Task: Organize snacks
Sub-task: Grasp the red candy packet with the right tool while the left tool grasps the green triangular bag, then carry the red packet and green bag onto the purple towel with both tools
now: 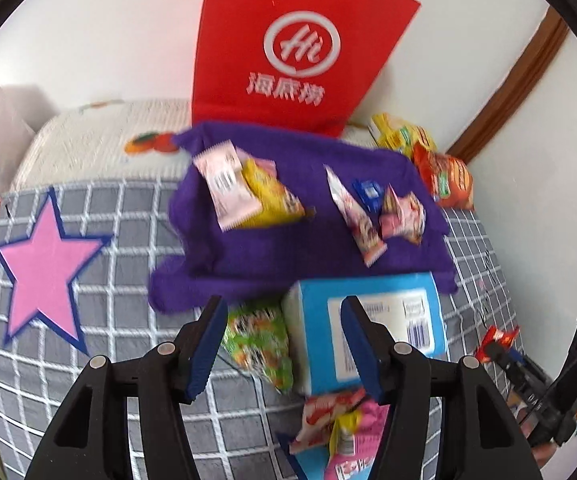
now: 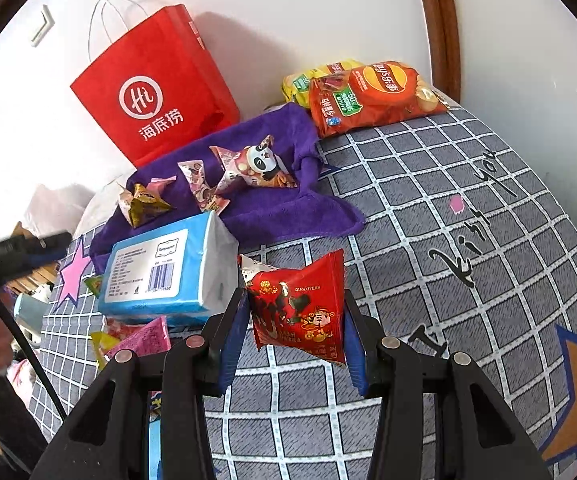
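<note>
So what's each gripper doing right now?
Left gripper: open, holding nothing.
Right gripper: closed on the red snack packet.

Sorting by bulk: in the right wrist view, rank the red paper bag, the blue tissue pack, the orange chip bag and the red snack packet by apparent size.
1. red paper bag
2. blue tissue pack
3. orange chip bag, though lying farther back, so it may rival the tissue pack
4. red snack packet, smallest even though nearest, held in the right claw
</note>
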